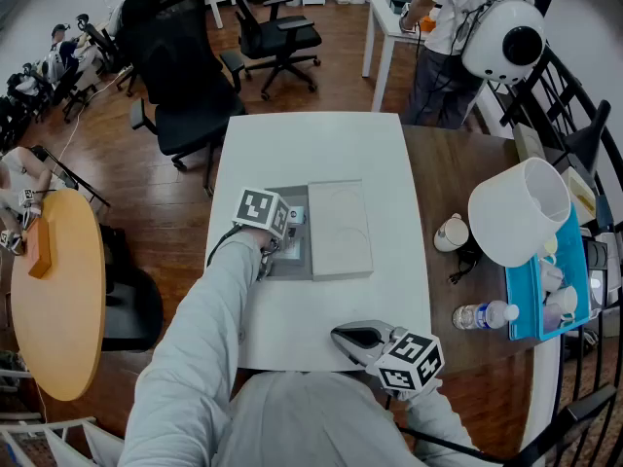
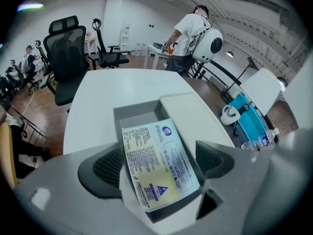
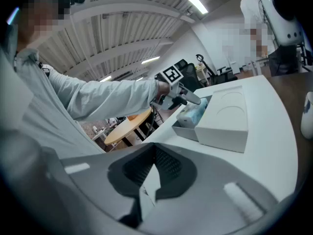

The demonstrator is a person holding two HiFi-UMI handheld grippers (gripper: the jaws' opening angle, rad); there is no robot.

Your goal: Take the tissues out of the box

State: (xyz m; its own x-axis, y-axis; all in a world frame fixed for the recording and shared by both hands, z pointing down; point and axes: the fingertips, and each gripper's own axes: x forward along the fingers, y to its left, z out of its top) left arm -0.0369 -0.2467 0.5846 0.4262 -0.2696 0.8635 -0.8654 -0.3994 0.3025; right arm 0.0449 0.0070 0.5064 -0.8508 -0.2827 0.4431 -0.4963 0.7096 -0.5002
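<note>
On the white table lies a grey box with its white lid slid aside to the right. A tissue pack with a printed label stands in the open part of the box. My left gripper reaches down over it, jaws wide, one pad on each side of the pack, and no squeeze shows. The right gripper view shows the pack rising above the box wall under the left gripper. My right gripper hovers at the table's near edge, shut and empty.
A brown side table on the right carries a white lampshade, a mug, a water bottle and a blue tray. Black office chairs stand behind the table. A person stands at the back right. A round wooden table is at left.
</note>
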